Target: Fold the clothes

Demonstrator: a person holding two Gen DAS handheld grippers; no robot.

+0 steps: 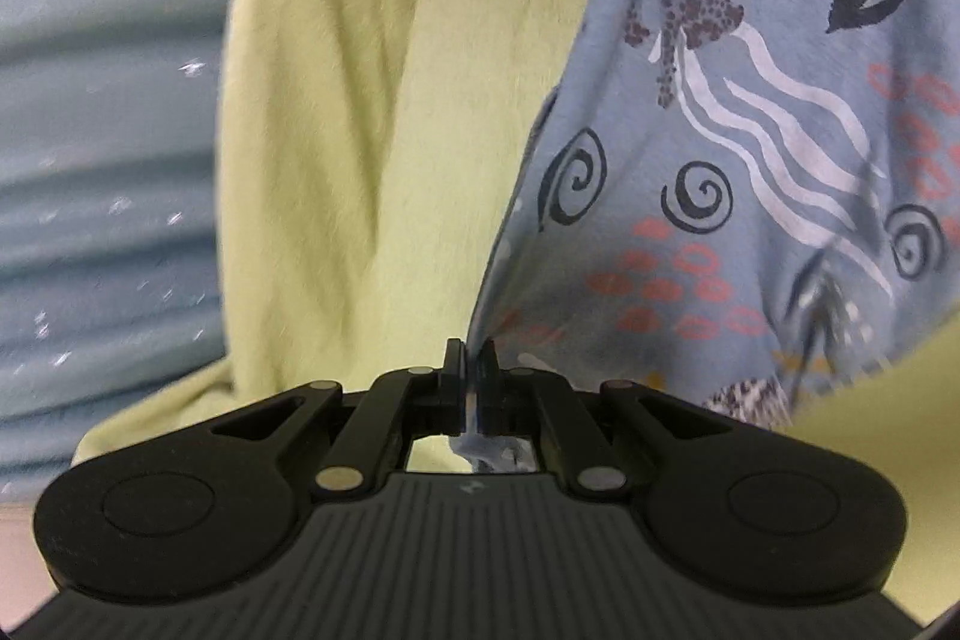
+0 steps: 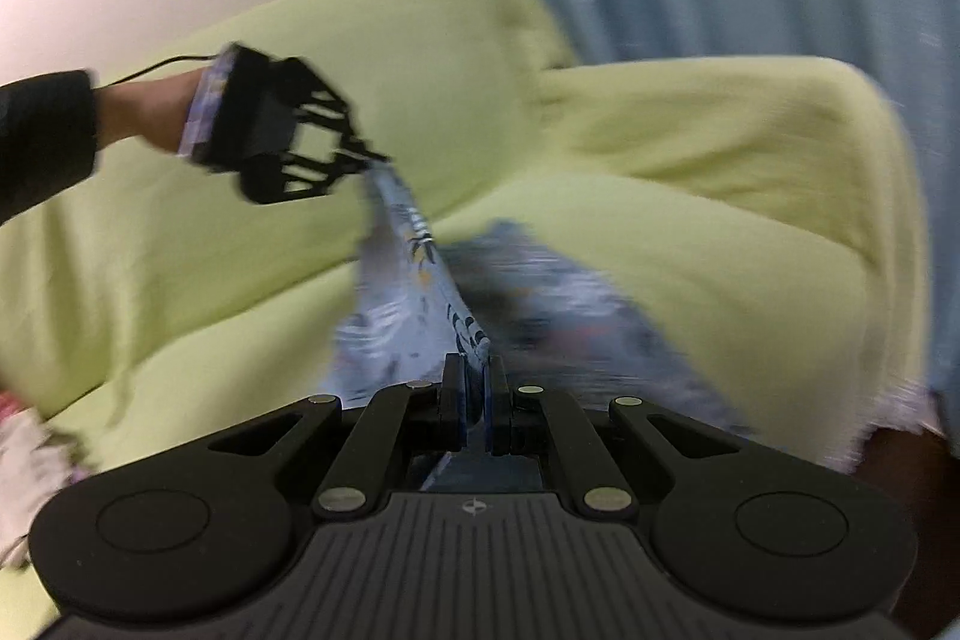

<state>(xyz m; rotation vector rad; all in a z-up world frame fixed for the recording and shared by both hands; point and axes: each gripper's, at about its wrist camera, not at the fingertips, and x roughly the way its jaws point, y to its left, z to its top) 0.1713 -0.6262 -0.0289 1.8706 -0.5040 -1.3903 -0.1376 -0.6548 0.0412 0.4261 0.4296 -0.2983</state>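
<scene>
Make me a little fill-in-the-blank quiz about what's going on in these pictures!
1. Both tools, left and right, are shut on the same patterned ____ garment.
2. The sofa behind it wears a ____ cover.
3. The garment's print shows spotted ____.
4. Behind the sofa hangs a pale blue ____.

Missing words: blue; yellow-green; leopards; curtain

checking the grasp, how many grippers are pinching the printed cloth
2. The left gripper is shut on one edge of the printed cloth; the right gripper is shut on another edge, over the green sofa.
</scene>
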